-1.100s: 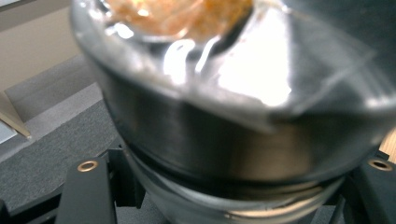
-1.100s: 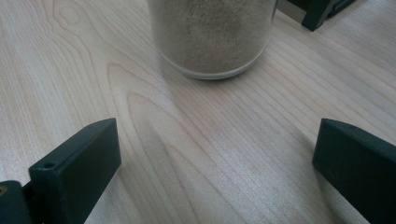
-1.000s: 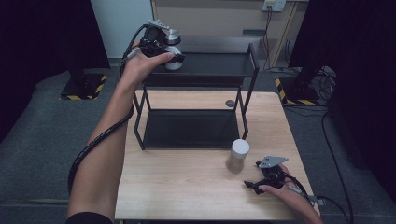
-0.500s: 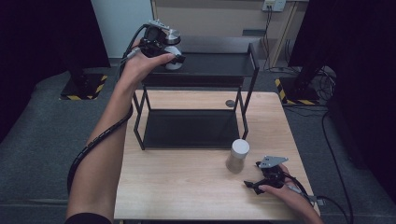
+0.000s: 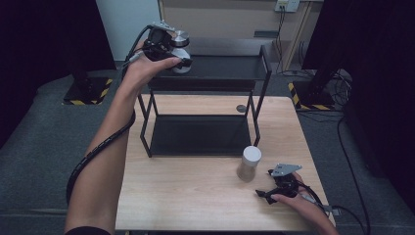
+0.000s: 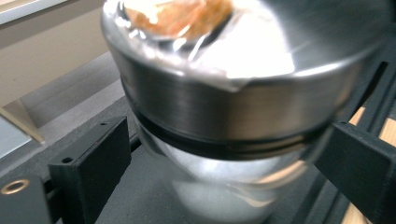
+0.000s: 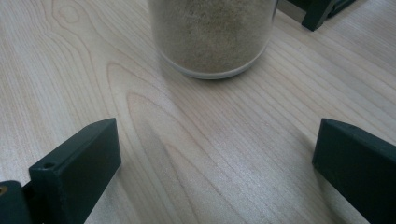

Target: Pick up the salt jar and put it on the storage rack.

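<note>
Pale wood grain runs across the worktop (image 5: pixel 195 196), and on its far half stands the black two-tier rack (image 5: pixel 203 98). Your left gripper (image 5: pixel 171 51) is raised at the rack's top shelf, and your right gripper (image 5: pixel 274 188) rests low near the worktop's near right corner.

On the top shelf stands the steel-lidded jar (image 6: pixel 233 93), right between your left fingers (image 6: pixel 93 163). Those fingers have just been opening: they now flank the jar's clear body with a gap on each side, so the jar is released and stands on the dark shelf by itself. Its wide brushed-metal lid sits above your fingers, and it carries a crinkled film with something orange under it.

Your right fingers (image 7: pixel 77 168) are spread wide with bare wood between them, grasping nothing. Ahead of them, beyond their tips, stands the white-capped jar of sandy powder (image 5: pixel 248 163), upright on the worktop and apart from both fingers, just in front of the rack's near right leg.
</note>
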Available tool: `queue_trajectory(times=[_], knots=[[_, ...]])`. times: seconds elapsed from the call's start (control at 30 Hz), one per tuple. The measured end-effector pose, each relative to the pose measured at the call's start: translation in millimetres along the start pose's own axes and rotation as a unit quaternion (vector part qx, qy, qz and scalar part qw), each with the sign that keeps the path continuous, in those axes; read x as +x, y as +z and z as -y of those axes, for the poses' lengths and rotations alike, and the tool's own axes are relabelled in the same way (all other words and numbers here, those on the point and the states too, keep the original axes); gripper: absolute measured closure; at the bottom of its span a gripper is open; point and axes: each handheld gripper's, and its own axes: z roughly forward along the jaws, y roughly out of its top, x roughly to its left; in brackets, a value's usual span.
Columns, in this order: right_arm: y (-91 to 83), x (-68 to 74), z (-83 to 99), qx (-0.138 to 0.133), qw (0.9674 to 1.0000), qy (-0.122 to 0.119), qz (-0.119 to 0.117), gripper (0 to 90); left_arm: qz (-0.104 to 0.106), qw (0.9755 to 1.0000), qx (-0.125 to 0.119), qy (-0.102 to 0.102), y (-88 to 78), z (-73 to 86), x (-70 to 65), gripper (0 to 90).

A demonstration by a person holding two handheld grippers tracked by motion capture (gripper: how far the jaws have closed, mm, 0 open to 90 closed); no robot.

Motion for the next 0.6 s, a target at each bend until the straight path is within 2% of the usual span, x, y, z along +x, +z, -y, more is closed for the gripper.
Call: queue_trajectory(times=[0.33, 0.6], knots=[[0.1, 0.2, 0.1, 0.000, 1.0000, -0.001, 0.000, 1.8, -0.010, 0.9999, 0.004, 0.010, -11.5, -3.1, -4.4, 4.2], [0.0, 0.1, 0.0, 0.000, 1.0000, 0.000, 0.000, 1.8, -0.015, 0.9997, -0.002, 0.018, -26.9, 0.8, -4.9, 4.4]])
